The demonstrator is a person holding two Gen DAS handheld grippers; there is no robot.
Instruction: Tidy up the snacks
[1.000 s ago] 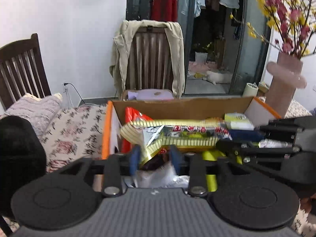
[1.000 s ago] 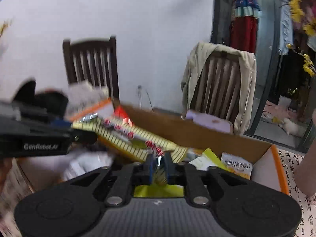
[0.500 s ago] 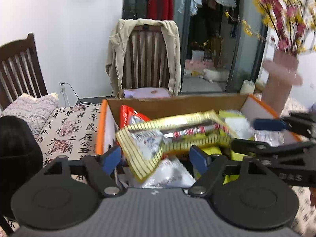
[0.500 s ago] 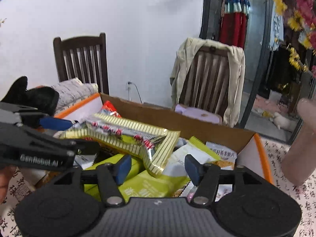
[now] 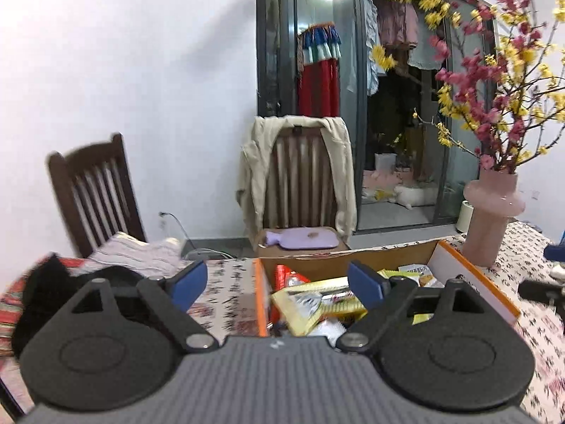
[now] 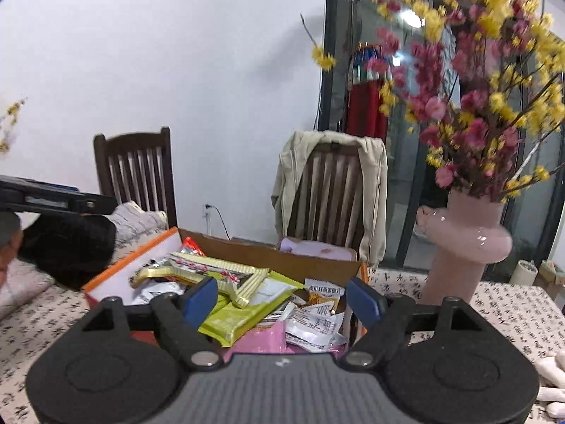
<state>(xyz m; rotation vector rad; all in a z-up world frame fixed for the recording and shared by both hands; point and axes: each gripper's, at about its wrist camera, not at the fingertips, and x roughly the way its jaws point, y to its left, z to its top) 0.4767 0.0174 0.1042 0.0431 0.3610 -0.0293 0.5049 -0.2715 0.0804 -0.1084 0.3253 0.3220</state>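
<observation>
Snacks: gold striped packet (image 6: 212,272) lies loose atop the pile in the cardboard box (image 6: 268,252); released there for storage
Left gripper (image 5: 277,282): jaws opening, nothing between
Right gripper (image 6: 280,298): jaws opening, empty

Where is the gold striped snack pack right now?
In both views the gold striped snack pack lies on top of the pile in the cardboard box, toward its left side, above a green packet.
</observation>
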